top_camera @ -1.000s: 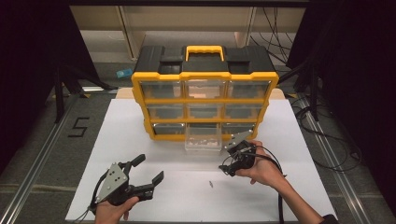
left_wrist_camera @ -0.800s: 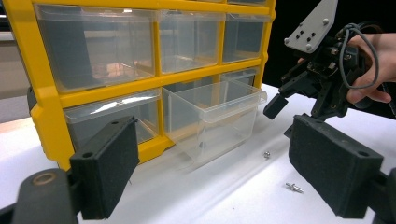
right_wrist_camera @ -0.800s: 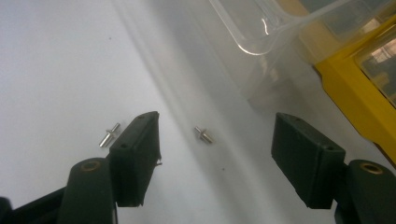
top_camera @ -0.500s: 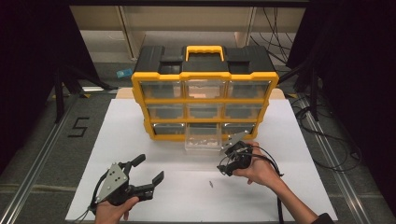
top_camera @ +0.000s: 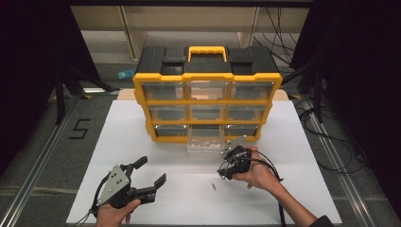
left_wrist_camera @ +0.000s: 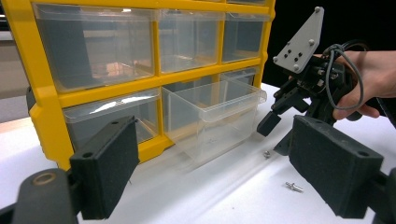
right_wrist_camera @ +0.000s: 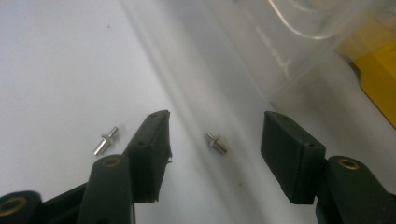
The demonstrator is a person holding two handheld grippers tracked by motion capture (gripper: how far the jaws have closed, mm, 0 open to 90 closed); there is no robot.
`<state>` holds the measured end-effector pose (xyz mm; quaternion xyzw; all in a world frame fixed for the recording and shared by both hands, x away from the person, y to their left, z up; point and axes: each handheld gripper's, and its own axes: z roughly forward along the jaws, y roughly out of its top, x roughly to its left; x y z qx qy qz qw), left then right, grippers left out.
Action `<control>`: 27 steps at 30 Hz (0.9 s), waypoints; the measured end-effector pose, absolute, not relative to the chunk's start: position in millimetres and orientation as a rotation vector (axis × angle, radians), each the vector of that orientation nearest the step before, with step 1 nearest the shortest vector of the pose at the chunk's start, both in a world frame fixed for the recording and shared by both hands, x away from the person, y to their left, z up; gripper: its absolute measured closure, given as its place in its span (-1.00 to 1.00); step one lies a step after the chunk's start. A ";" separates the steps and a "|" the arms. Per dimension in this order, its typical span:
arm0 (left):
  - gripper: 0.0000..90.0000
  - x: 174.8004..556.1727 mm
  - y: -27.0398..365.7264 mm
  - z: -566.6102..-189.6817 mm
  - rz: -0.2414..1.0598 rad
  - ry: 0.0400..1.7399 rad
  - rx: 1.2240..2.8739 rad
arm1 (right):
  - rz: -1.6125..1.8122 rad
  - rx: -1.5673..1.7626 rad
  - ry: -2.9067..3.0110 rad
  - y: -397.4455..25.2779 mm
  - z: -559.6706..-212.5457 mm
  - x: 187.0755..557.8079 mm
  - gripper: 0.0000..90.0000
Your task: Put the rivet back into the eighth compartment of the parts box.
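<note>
The right gripper (top_camera: 226, 169) is drawing back from the pulled-out drawer (top_camera: 204, 144) and dipping toward the white table (top_camera: 302, 156); half a second ago it was sitting a little nearer the yellow organizer (top_camera: 207, 101), a second ago nearer again. Its jaws are standing spread apart with nothing between their pads, and in the right gripper view a small metal pin (right_wrist_camera: 215, 142) is lying on the table in the gap between them, a little ahead of the tips, while a second pin (right_wrist_camera: 105, 140) is lying just outside one jaw, on the side away from the drawer. The shift suggests the hand is lining up to pick the nearer pin, probably to drop it into the clear drawer just ahead of the jaws. The left gripper (top_camera: 152, 171) is resting well off to the side, unchanged over the last second, jaws wide and holding nothing.
</note>
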<state>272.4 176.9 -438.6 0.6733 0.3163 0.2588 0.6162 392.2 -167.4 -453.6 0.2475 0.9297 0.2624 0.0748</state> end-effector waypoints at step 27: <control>-0.64 272.3 176.7 -438.7 0.593 0.733 1.548 | 0.719 0.660 2.893 -159.9 -469.1 397.0 0.85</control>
